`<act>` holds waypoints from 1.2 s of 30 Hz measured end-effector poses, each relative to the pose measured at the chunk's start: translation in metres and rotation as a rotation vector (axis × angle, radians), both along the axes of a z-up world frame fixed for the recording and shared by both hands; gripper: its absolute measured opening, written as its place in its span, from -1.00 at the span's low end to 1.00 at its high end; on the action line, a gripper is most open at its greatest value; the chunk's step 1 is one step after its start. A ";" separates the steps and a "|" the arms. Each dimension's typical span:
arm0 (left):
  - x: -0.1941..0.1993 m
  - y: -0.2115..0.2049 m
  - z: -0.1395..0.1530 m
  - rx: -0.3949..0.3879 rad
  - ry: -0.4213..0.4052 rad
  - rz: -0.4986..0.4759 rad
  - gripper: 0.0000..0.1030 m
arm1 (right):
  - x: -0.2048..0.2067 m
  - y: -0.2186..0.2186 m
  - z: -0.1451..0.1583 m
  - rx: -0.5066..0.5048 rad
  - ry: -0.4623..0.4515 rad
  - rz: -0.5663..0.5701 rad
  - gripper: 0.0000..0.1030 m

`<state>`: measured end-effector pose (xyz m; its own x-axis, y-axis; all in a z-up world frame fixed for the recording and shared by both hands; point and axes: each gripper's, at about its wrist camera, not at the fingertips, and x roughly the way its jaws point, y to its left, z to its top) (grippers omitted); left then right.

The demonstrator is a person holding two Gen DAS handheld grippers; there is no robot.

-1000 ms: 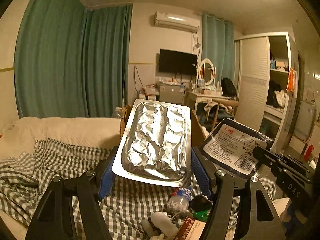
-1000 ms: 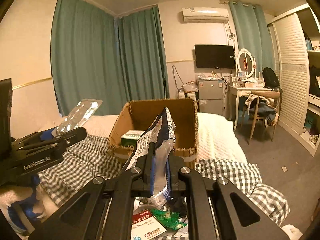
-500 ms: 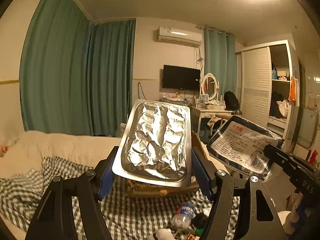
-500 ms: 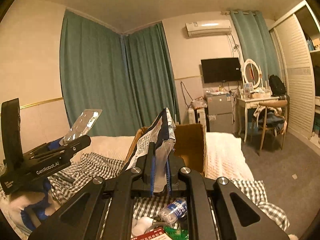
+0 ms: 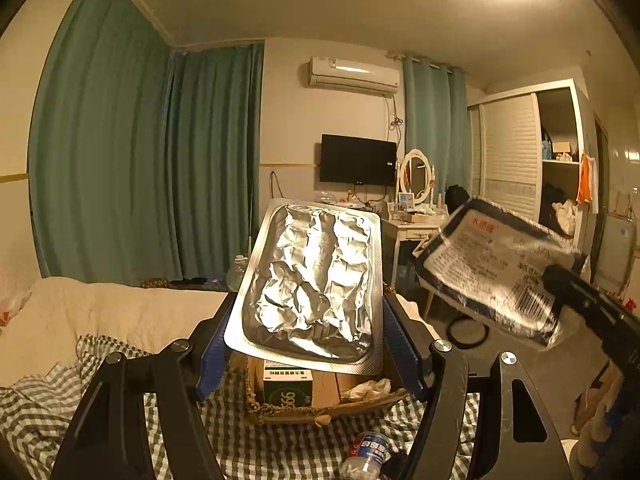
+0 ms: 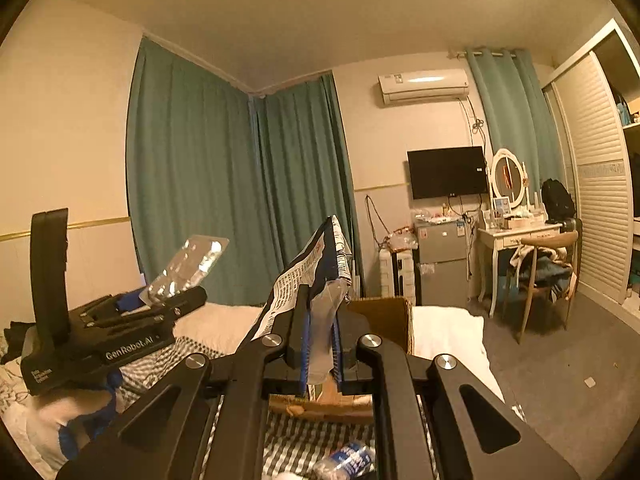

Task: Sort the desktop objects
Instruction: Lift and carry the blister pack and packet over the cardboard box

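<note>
Left gripper (image 5: 310, 320) clamps a foil blister pack (image 5: 316, 284) by its long edges, right gripper (image 6: 320, 340) pinched tight on a crumpled packet (image 6: 320, 276) — both held above the cardboard box (image 5: 320, 404) on the checked bedding (image 5: 120, 368).

Crinkled shiny foil blister pack (image 5: 316, 284); glossy plastic pouch (image 5: 496, 276); rough cardboard box (image 5: 320, 408).

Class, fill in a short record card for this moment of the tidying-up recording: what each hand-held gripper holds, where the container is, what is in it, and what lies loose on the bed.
Left hand-held gripper: shut on the silver blister pack, held by its edges
Right hand-held gripper: shut on the printed packet
Container: cardboard box on the checked bedcover, below both held items
In the box: a green carton, crumpled white paper
Loose on the bed: plastic bottle
</note>
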<state>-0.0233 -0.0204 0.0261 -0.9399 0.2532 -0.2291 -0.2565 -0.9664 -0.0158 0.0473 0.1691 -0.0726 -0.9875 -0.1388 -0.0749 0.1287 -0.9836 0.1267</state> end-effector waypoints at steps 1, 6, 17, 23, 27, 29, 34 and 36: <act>-0.003 0.001 -0.001 -0.001 -0.003 -0.001 0.37 | -0.002 0.000 0.002 0.002 0.004 0.000 -0.84; -0.025 0.009 -0.002 -0.001 -0.022 -0.003 0.37 | -0.025 0.005 0.002 -0.005 0.010 0.002 -0.84; -0.096 0.023 -0.017 -0.025 -0.065 -0.033 0.37 | -0.084 0.005 -0.009 0.021 -0.015 -0.005 -0.84; -0.144 0.024 -0.041 -0.064 -0.101 -0.007 0.37 | -0.129 0.005 -0.030 0.054 -0.065 -0.020 -0.84; -0.178 0.024 -0.065 -0.067 -0.164 0.004 0.37 | -0.163 0.009 -0.048 0.055 -0.117 -0.018 -0.84; -0.192 0.026 -0.078 -0.078 -0.193 0.011 0.37 | -0.178 0.010 -0.058 0.063 -0.144 -0.018 -0.84; -0.219 0.031 -0.112 -0.085 -0.270 0.018 0.37 | -0.213 0.011 -0.090 0.074 -0.227 -0.007 -0.84; -0.229 0.034 -0.125 -0.089 -0.300 0.018 0.37 | -0.223 0.012 -0.102 0.074 -0.250 -0.005 -0.84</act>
